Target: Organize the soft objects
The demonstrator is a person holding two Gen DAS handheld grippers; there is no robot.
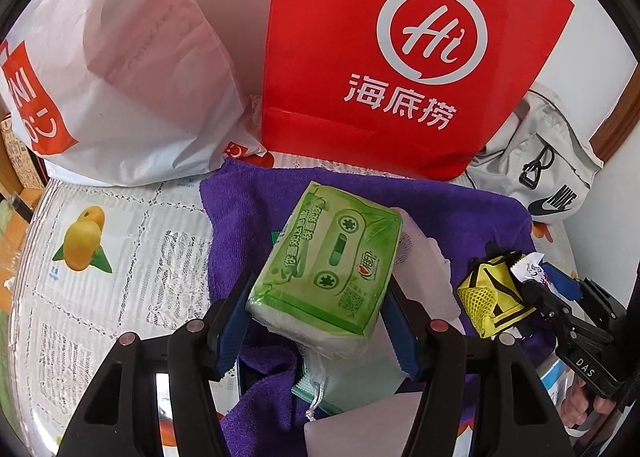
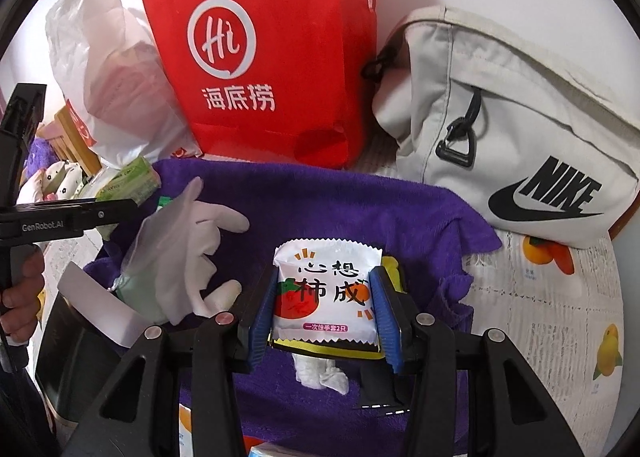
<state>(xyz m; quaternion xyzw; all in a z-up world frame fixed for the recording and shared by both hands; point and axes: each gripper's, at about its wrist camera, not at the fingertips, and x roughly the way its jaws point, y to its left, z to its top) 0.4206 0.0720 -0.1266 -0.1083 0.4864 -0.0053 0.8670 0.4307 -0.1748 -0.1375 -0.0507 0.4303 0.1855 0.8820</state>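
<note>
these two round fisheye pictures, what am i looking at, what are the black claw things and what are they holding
Each picture comes from a camera mounted on a hand-held gripper, looking forward along its two blue-padded fingers. A person holds one gripper in each hand; there is no robot arm.

The left wrist view shows the left gripper closed on a green tissue pack. The right gripper appears at that picture's right edge.

The right wrist view shows the right gripper closed on a white snack-style packet, with something yellow and black held behind it.

Below lies a purple towel on a fruit-print tablecloth, with a white glove on it. Behind stand a red paper bag, a white plastic bag and a grey Nike bag.
</note>
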